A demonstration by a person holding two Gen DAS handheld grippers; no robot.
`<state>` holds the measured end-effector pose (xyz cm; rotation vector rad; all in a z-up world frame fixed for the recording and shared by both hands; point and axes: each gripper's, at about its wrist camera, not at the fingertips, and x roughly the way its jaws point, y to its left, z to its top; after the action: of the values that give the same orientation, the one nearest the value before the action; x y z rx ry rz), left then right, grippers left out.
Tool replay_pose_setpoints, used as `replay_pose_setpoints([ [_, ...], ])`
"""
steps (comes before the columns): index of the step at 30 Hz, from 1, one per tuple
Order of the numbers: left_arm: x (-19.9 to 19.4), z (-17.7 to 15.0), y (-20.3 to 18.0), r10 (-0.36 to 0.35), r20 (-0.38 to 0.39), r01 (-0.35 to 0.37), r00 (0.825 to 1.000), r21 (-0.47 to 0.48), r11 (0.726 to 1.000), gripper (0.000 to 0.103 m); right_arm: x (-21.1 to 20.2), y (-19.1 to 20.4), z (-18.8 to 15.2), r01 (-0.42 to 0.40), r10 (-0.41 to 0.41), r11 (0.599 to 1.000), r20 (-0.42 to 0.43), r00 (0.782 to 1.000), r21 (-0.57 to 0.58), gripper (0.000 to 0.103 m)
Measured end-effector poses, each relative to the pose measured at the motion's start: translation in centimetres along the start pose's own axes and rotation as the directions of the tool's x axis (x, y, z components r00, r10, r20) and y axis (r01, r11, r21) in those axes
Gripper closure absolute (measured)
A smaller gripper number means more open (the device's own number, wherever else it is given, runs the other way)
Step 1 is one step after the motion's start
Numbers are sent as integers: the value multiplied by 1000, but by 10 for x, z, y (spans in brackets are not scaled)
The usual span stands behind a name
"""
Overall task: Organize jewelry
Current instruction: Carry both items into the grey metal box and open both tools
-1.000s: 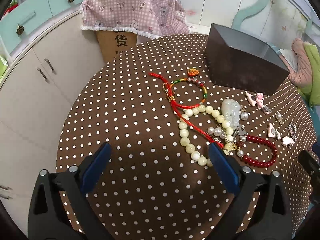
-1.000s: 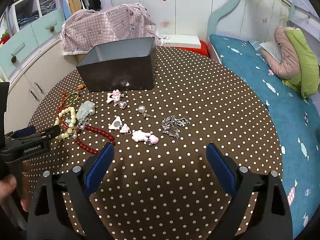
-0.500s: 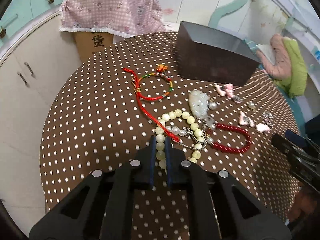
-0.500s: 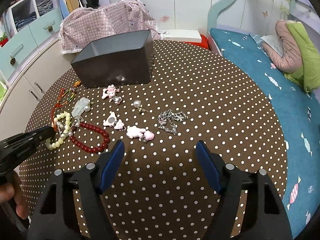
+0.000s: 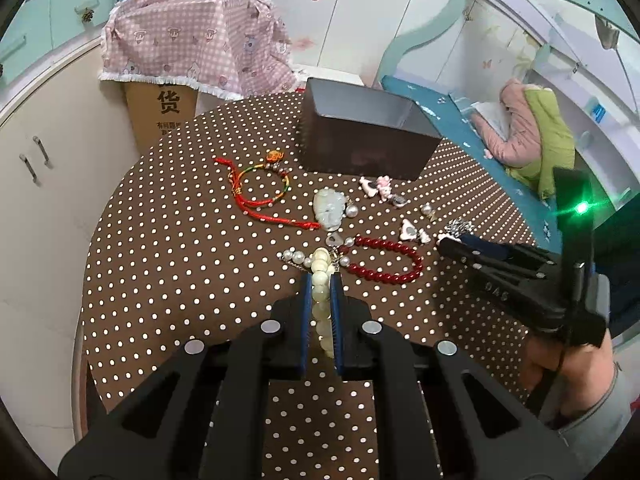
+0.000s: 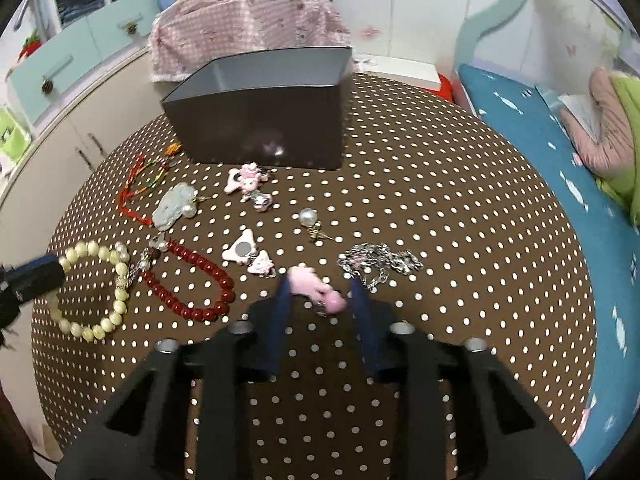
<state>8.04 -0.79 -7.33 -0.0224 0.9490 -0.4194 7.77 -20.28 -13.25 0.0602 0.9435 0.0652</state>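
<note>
My left gripper (image 5: 320, 280) is shut on the cream bead bracelet (image 5: 320, 264), whose beads run between its blue pads; the rest of the loop shows in the right wrist view (image 6: 116, 308). My right gripper (image 6: 320, 292) is low over the table. Its jaws are closing with the pink charm (image 6: 314, 286) between them, and a thin gap remains at the right pad. From the left wrist view the right gripper (image 5: 446, 240) shows at the right. The dark open box (image 5: 360, 148) stands at the back.
On the dotted brown table (image 5: 180, 240) lie a red bead bracelet (image 6: 200, 268), a jade pendant (image 5: 330, 208), a red cord bracelet (image 5: 256, 206), a silver chain (image 6: 380, 260), a pearl earring (image 6: 307, 216) and other pink charms (image 6: 248, 184). A bed (image 6: 560, 200) borders the right.
My left gripper shut on the cream bracelet and drew it up and back. The right gripper's jaws narrowed around the pink charm as it sank toward the table.
</note>
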Motion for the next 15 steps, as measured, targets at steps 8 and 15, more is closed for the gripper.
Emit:
replay_pose_setpoints([
  [8, -8, 10, -1, -19, 24, 19, 1000, 4, 1000, 94, -10, -4, -6, -75, 75, 997, 26, 997, 2, 91],
  [15, -33, 32, -11, -103, 89, 100, 991, 42, 994, 94, -42, -9, 0, -197, 192, 978, 72, 979, 68, 91],
])
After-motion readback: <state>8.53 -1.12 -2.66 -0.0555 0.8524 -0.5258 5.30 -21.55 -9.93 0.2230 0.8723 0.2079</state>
